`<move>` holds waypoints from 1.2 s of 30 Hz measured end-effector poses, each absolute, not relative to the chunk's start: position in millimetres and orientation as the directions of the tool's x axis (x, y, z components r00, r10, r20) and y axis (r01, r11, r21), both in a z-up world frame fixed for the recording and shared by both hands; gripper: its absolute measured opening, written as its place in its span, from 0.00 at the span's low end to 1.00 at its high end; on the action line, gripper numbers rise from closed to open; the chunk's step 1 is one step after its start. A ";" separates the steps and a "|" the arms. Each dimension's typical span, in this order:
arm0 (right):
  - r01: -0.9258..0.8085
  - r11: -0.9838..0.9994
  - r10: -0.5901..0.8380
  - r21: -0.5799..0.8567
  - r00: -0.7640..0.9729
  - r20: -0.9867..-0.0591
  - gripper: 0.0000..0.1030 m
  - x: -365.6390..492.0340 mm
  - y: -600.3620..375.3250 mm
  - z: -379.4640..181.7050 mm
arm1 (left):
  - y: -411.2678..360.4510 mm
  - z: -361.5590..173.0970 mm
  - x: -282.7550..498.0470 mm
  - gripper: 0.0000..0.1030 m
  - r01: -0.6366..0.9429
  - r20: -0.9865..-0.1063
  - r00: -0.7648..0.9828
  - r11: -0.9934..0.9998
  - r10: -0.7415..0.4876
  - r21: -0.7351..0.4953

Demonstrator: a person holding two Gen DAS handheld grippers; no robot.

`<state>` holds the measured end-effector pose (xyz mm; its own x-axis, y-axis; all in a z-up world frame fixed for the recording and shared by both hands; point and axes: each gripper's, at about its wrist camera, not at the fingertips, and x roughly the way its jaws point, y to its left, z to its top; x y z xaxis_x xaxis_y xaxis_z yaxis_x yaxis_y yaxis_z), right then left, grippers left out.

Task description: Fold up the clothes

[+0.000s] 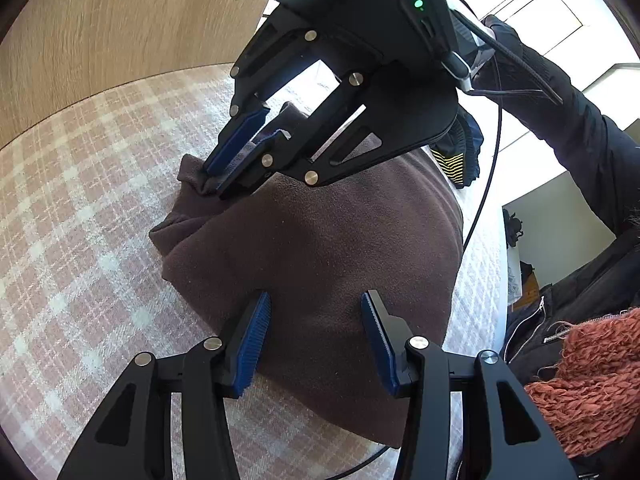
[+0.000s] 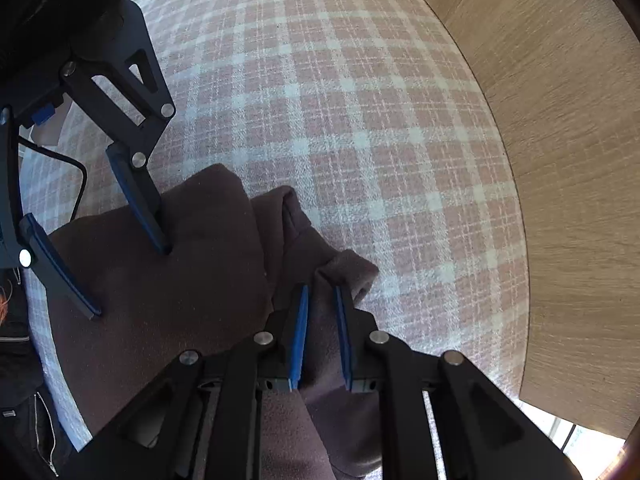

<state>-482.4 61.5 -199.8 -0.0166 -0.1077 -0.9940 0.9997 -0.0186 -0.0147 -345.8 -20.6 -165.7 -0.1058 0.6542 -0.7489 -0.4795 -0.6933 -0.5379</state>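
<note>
A brown fleece garment [image 1: 320, 240] lies folded on a pink-and-white plaid bedspread [image 1: 80, 200]. My left gripper [image 1: 316, 296] is open, and its two fingertips rest wide apart on the near part of the fleece. In the right wrist view the left gripper [image 2: 130, 282] dents the garment [image 2: 180, 300] with both tips. My right gripper [image 2: 322, 288] points down at the garment's far corner. A raised fold of the cloth stands between its blue pads [image 2: 298, 340], which stand a little apart and do not squeeze it. The right gripper [image 1: 212, 178] also shows from the left wrist.
A wooden panel [image 2: 580, 160] borders the bedspread [image 2: 340, 100] on the far side. A dark garment with yellow stripes [image 1: 456, 164] lies beyond the fleece. A person's dark sleeve [image 1: 580, 132], black zipped jacket [image 1: 532, 332] and orange knitted scarf [image 1: 592, 380] are at the right.
</note>
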 end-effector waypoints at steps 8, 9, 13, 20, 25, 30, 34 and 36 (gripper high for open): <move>0.998 -0.066 -0.106 0.004 -0.004 -0.994 0.38 -512.9 74.2 -204.1 | -23.7 -165.9 -347.4 0.44 -0.480 -0.747 -0.097 -0.688 0.658 -0.544; 0.997 -0.073 -0.107 0.017 0.009 -0.994 0.36 -516.6 75.1 -204.6 | -23.8 -165.5 -348.4 0.44 -0.481 -0.747 -0.096 -0.688 0.657 -0.544; 0.997 -0.075 -0.107 0.036 0.028 -0.994 0.15 -526.4 82.7 -202.4 | -23.8 -165.5 -347.4 0.44 -0.480 -0.748 -0.092 -0.688 0.657 -0.545; 0.941 -0.284 -0.216 0.184 0.124 -0.968 0.05 -579.9 111.1 -190.0 | -23.6 -166.9 -346.3 0.49 -0.489 -0.752 -0.086 -0.685 0.654 -0.540; 0.879 -0.440 -0.199 0.185 0.105 -0.974 0.35 -616.5 134.8 -196.7 | -20.7 -167.6 -344.7 0.49 -0.495 -0.757 -0.086 -0.687 0.648 -0.532; 0.976 -0.217 -0.192 -0.033 -0.076 -0.978 0.35 -578.8 106.2 -165.3 | -26.1 -168.4 -347.1 0.49 -0.491 -0.750 -0.081 -0.681 0.656 -0.543; 0.993 -0.114 -0.173 -0.028 -0.048 -0.984 0.35 -547.3 83.9 -167.3 | -25.6 -168.6 -346.2 0.50 -0.488 -0.746 -0.087 -0.681 0.660 -0.546; 0.991 -0.130 -0.134 -0.016 -0.034 -0.990 0.35 -553.4 74.3 -179.4 | -26.0 -168.6 -345.4 0.50 -0.488 -0.745 -0.088 -0.681 0.661 -0.546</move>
